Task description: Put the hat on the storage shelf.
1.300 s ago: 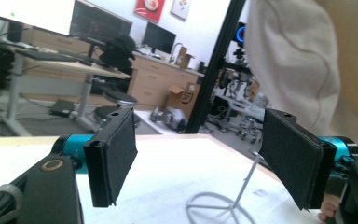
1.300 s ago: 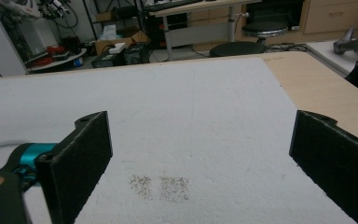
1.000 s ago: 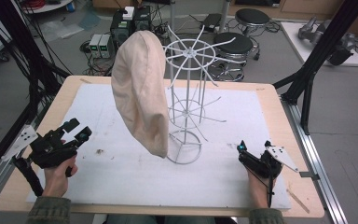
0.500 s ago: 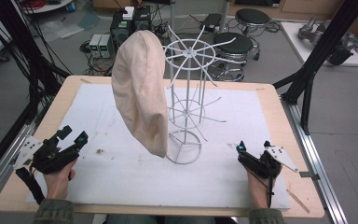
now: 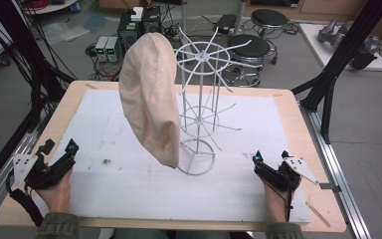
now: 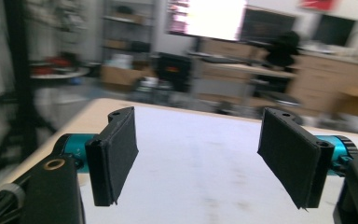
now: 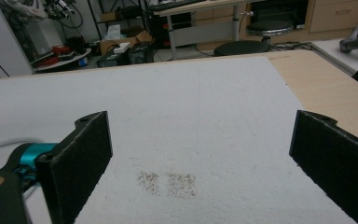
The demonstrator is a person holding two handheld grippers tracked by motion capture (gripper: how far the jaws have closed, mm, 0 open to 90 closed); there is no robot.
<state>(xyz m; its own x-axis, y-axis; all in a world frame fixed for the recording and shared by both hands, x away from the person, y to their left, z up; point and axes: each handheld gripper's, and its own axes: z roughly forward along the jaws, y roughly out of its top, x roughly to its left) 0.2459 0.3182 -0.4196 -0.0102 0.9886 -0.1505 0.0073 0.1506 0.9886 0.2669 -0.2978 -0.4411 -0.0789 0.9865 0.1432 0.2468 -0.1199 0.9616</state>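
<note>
A beige fabric hat [image 5: 149, 104] hangs on a tall white wire stand [image 5: 201, 112] at the middle of the table. My left gripper [image 5: 59, 146] rests low at the near left of the white board, well apart from the hat. In the left gripper view the left gripper [image 6: 198, 158] stands open with nothing between its jaws. My right gripper [image 5: 271, 157] lies at the near right of the board. The right gripper view shows the right gripper [image 7: 200, 158] open over bare board with a small brownish stain [image 7: 168, 182].
A white foam board [image 5: 129, 189] covers most of the wooden table [image 5: 291, 114]. Black frame posts [image 5: 338, 55] stand at both sides. Stools [image 5: 248, 47] and electronics [image 5: 139, 25] sit on the floor beyond the far edge.
My left hand has sunk and drawn back toward the near left corner of the table. The right hand, the hat and the stand have kept still.
</note>
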